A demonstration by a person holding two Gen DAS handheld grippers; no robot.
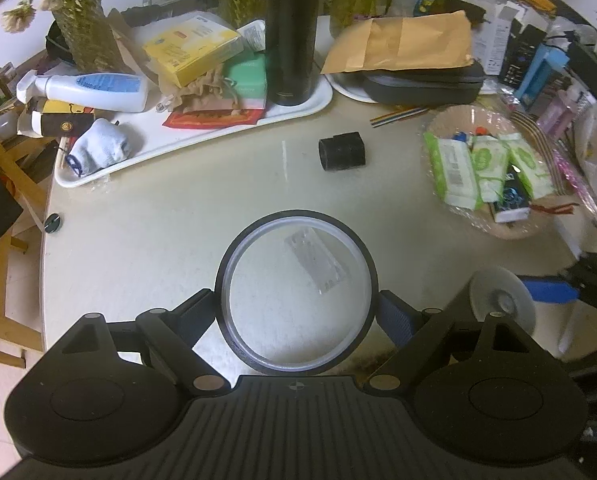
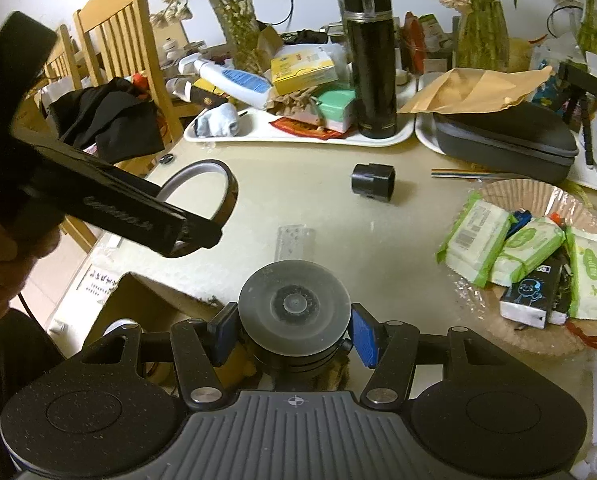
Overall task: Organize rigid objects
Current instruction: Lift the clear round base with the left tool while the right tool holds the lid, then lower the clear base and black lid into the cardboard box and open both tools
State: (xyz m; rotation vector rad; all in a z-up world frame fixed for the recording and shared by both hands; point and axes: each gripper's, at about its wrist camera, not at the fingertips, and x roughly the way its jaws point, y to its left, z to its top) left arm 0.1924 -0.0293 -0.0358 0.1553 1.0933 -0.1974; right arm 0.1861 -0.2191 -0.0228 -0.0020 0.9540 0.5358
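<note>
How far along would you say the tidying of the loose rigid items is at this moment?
Nothing yet looks put away. In hand: the left gripper holds a black ring, the right gripper a suction-cup mount. Left on the table: a black cylinder and a clear plastic piece.

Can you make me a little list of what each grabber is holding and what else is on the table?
left gripper: closed on a black ring with a clear middle, lifted off the table
right gripper: closed on a round suction cup mount
loose on table: small black cylinder part; flat clear plastic piece
white tray: tall black flask, yellow box, white spray bottle, sock
paper bowl: green tissue packs
</note>
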